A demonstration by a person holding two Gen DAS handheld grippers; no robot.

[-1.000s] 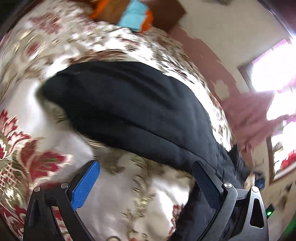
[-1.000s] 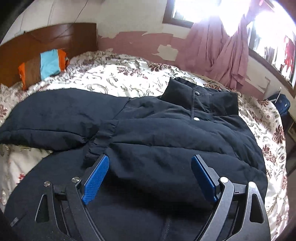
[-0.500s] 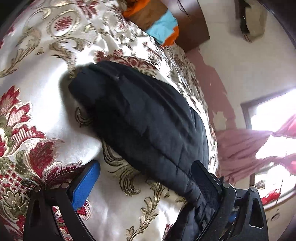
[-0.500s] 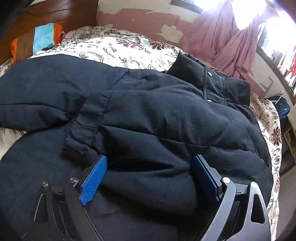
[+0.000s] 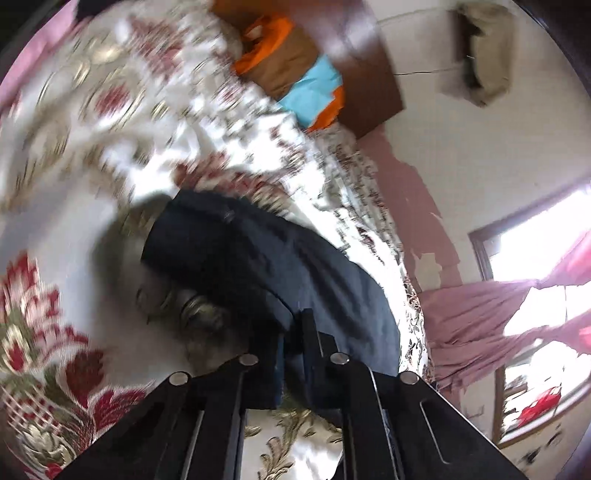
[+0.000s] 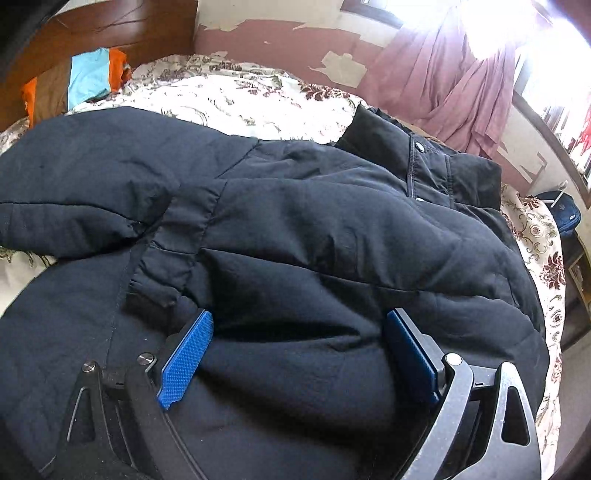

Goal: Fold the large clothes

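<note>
Both grippers on jacket (image 6: 295, 229): left gripper (image 5: 291, 332) jaws just clamped on sleeve (image 5: 258, 266); right gripper (image 6: 299, 343) jaws spread.

the black padded jacket (image 6: 314, 240) is matt woven cloth, quilted and softly creased, with small shiny metal snaps on its collar. the cream bedspread with red and gold flowers (image 5: 55, 295) is glossy, satin-like cloth with a woven raised pattern. the brown wooden headboard (image 6: 110, 29) looks smooth and polished. the pink curtain (image 6: 461, 81) is thin matt fabric. the pink-and-white wall (image 6: 295, 40) shows rough, peeling paint. the right hand-held gripper (image 6: 299, 354) has blue, finely textured pads on matt black plastic fingers with bright metal rivets.
</note>
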